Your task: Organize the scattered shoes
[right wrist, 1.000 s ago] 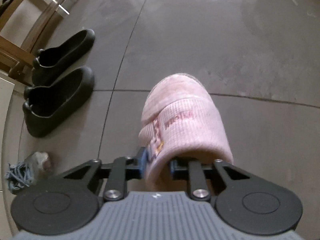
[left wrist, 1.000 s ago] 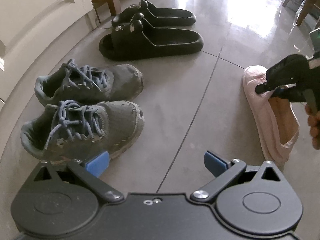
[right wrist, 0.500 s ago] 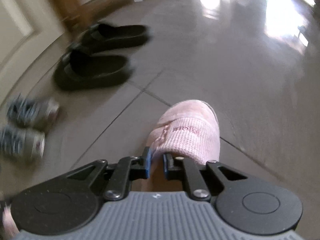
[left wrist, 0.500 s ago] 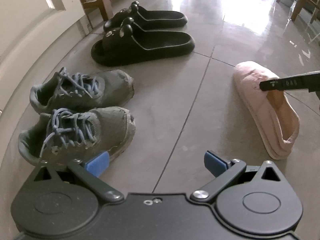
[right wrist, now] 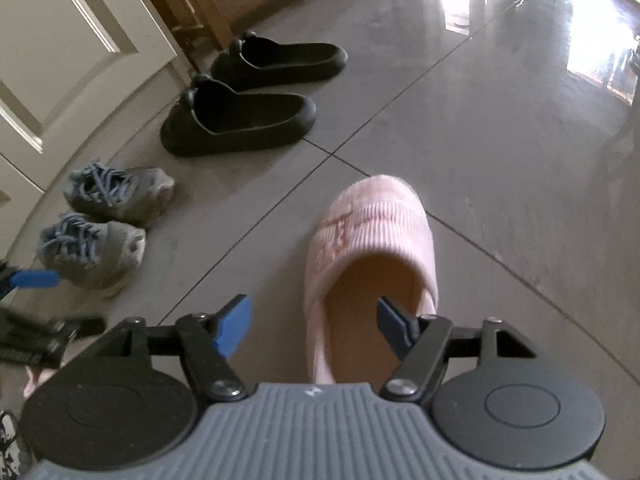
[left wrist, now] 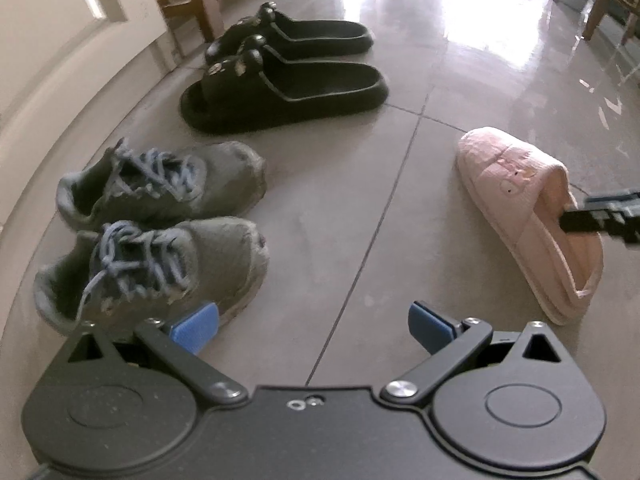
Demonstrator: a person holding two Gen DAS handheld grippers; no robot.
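Observation:
A pink slipper lies flat on the grey floor tiles, toe pointing away; it also shows at the right of the left wrist view. My right gripper is open, its jaws straddling the slipper's left wall at the heel, holding nothing. My left gripper is open and empty, low over the floor beside the nearer grey sneaker. Two grey sneakers with blue laces sit side by side. Two black slippers sit side by side behind them.
A white panelled door or cabinet runs along the left. Wooden furniture legs stand behind the black slippers. Chair legs stand at the far right. Another pink item peeks out at the lower left of the right wrist view.
My right gripper was shut on the pink slipper, carried it left toward the shoe row, set it down and opened. The left gripper stayed open and drifted little.

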